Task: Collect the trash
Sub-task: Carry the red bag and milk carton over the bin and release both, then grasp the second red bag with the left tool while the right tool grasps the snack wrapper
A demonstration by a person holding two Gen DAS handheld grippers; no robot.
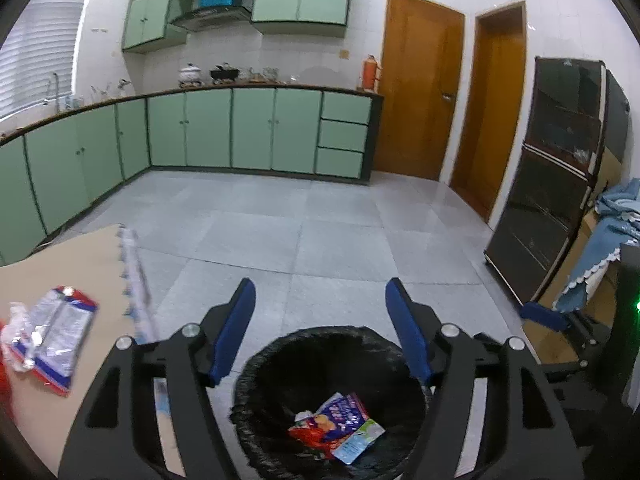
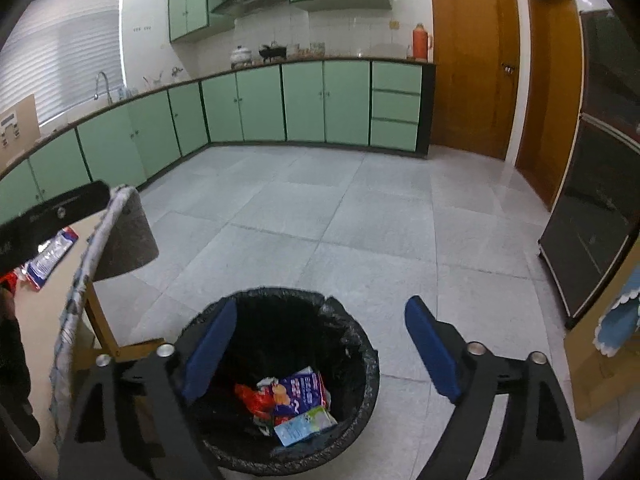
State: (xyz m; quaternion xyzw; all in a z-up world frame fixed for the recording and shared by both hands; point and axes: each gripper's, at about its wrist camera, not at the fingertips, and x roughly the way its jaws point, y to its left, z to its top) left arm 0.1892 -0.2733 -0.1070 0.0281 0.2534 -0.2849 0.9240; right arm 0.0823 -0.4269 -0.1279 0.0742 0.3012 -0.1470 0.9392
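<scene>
A black-lined trash bin (image 2: pixel 280 384) is seen on the tiled floor (image 2: pixel 360 220), below both grippers. The left gripper (image 1: pixel 320 332) and right gripper (image 2: pixel 320 356) are held with jaws wide apart and empty. Snack wrappers (image 2: pixel 292 400) lie inside the bin, well beneath the jaws; a silver wrapper (image 1: pixel 60 336) is left on the tabletop (image 1: pixel 80 264).

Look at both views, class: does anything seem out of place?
Yes. A silver wrapper and crumpled clear plastic lie on the table, while other wrappers are in the bin.
</scene>
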